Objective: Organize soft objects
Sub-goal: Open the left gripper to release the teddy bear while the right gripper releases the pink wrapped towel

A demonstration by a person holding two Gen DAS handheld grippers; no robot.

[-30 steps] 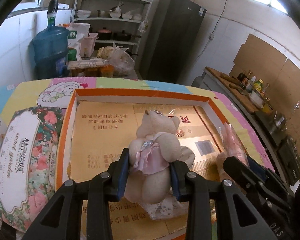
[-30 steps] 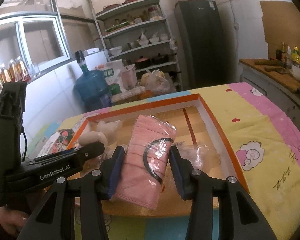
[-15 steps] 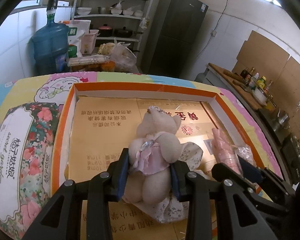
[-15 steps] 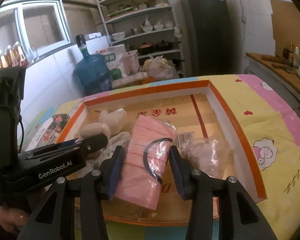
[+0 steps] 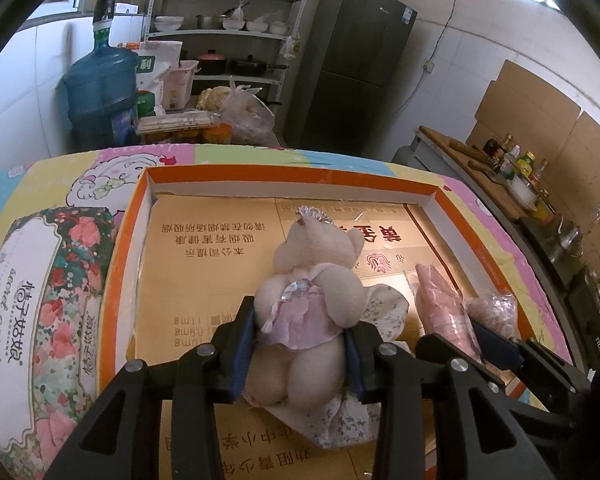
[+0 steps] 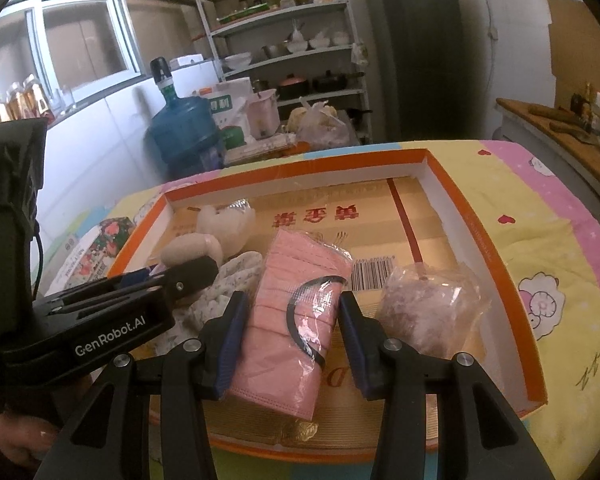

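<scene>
One plush bear [image 5: 308, 300] between loosening left hand-held gripper [image 5: 298, 354], right hand-held gripper [image 6: 290, 344] pinching one mask pack [image 6: 296, 312].

A tabletop [image 6: 548, 216] is covered by a cartoon-printed cloth in yellow, pink and pale blue. At its centre an orange-rimmed shallow cardboard tray [image 6: 484, 240] is laid flat on the cloth. At nine o'clock of the tray, just beside its rim, a floral-printed tissue pack [image 5: 40, 312] is laid on the cloth. A second, white pack is glimpsed beyond it at the edge.
</scene>
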